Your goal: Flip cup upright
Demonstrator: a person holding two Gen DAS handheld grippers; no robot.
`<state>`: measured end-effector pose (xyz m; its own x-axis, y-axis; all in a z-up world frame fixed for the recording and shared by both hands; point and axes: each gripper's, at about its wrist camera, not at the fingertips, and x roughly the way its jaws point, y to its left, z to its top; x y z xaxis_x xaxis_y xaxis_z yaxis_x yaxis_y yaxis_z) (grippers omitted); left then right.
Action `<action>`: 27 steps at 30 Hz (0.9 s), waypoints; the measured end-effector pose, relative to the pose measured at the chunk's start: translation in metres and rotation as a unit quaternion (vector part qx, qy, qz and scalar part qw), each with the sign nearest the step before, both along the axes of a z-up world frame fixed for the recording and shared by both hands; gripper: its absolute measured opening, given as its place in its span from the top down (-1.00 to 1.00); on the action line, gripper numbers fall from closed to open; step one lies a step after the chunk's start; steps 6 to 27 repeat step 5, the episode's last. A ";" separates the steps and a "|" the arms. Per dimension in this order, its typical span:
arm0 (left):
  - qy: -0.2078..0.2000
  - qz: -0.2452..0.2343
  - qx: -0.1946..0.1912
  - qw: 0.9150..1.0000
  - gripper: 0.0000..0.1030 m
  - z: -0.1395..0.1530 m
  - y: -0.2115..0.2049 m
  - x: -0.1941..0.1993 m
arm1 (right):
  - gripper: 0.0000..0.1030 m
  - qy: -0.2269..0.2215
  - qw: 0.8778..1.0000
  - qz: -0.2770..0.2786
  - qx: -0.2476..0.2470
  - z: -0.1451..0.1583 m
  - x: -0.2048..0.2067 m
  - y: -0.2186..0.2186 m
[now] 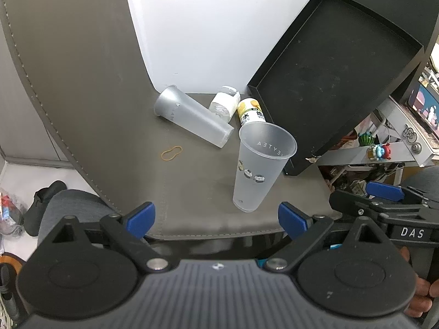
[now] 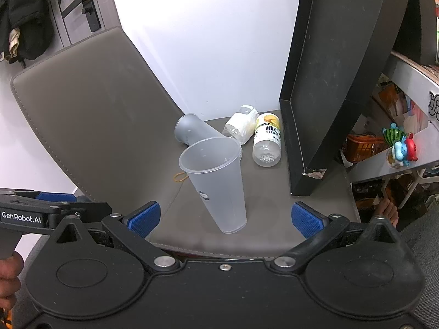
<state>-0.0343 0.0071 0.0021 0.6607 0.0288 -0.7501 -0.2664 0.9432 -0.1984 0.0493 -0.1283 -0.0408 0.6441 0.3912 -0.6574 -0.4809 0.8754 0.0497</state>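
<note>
A frosted clear plastic cup [image 1: 259,164] with small cartoon prints stands upright, mouth up, on the grey chair seat [image 1: 192,192]; it also shows in the right wrist view [image 2: 219,183]. A second frosted cup [image 1: 192,119] lies on its side behind it, also visible in the right wrist view [image 2: 192,131]. My left gripper [image 1: 216,218] is open and empty, near the seat's front edge, short of the upright cup. My right gripper [image 2: 226,219] is open and empty, with the upright cup just ahead between its fingers, untouched.
Two plastic bottles lie at the back of the seat: a white-labelled one [image 1: 223,104] and a yellow-labelled one [image 1: 251,112]. A rubber band [image 1: 171,153] lies on the seat. A black box [image 1: 334,82] leans at the right. A cluttered shelf [image 2: 397,142] stands further right.
</note>
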 end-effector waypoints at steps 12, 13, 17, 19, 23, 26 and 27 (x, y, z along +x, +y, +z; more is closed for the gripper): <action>-0.003 0.001 0.004 1.000 -0.86 -0.001 0.000 -0.001 | -1.00 0.001 1.000 -0.001 0.001 -0.001 0.000 0.000; -0.003 0.001 0.004 1.000 -0.86 -0.001 0.000 -0.001 | -1.00 0.001 1.000 -0.001 0.001 -0.001 0.000 0.000; -0.003 0.001 0.004 1.000 -0.86 -0.001 0.000 -0.001 | -1.00 0.001 1.000 -0.001 0.001 -0.001 0.000 0.000; -0.003 0.001 0.004 1.000 -0.86 -0.001 0.000 -0.001 | -1.00 0.001 1.000 -0.001 0.001 -0.001 0.000 0.000; -0.003 0.001 0.004 1.000 -0.86 -0.001 0.000 -0.001 | -1.00 0.001 1.000 -0.001 0.001 -0.001 0.000 0.000; -0.003 0.001 0.004 1.000 -0.86 -0.001 0.000 -0.001 | -1.00 0.001 1.000 -0.001 0.001 -0.001 0.000 0.000; -0.003 0.001 0.004 1.000 -0.86 -0.001 0.000 -0.001 | -1.00 0.001 1.000 -0.001 0.001 -0.001 0.000 0.000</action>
